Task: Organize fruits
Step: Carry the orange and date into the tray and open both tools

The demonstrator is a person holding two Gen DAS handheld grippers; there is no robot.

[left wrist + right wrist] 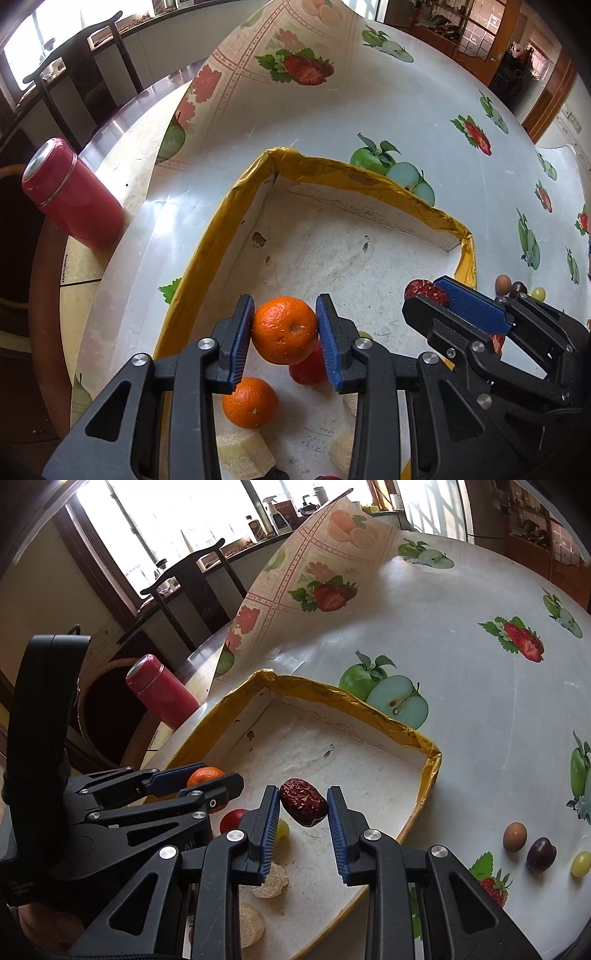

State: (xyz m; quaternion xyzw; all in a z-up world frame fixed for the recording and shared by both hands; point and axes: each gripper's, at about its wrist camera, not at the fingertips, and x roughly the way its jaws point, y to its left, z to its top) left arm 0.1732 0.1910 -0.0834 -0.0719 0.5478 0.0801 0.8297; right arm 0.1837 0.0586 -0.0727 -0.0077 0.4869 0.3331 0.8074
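My left gripper point(285, 330) is shut on a mandarin orange point(284, 329), held above a shallow white box with a yellow taped rim point(369, 181). Below it in the box lie a second orange point(250, 402), a red round fruit point(308, 367) and pale banana pieces point(243, 456). My right gripper point(303, 806) is shut on a wrinkled red date point(303, 801), also over the box point(332, 696); it shows at the right of the left wrist view as the right gripper point(458, 306). In the right wrist view the left gripper point(207, 779) holds its orange point(205, 775) at the left.
A brown longan point(514, 835), a dark grape point(541, 853) and a green grape point(580, 863) lie on the fruit-print tablecloth point(461, 635) right of the box. A pink thermos point(70, 192) stands at the table's left edge. The cloth's far corner is folded up. A dark chair point(192, 587) stands beyond.
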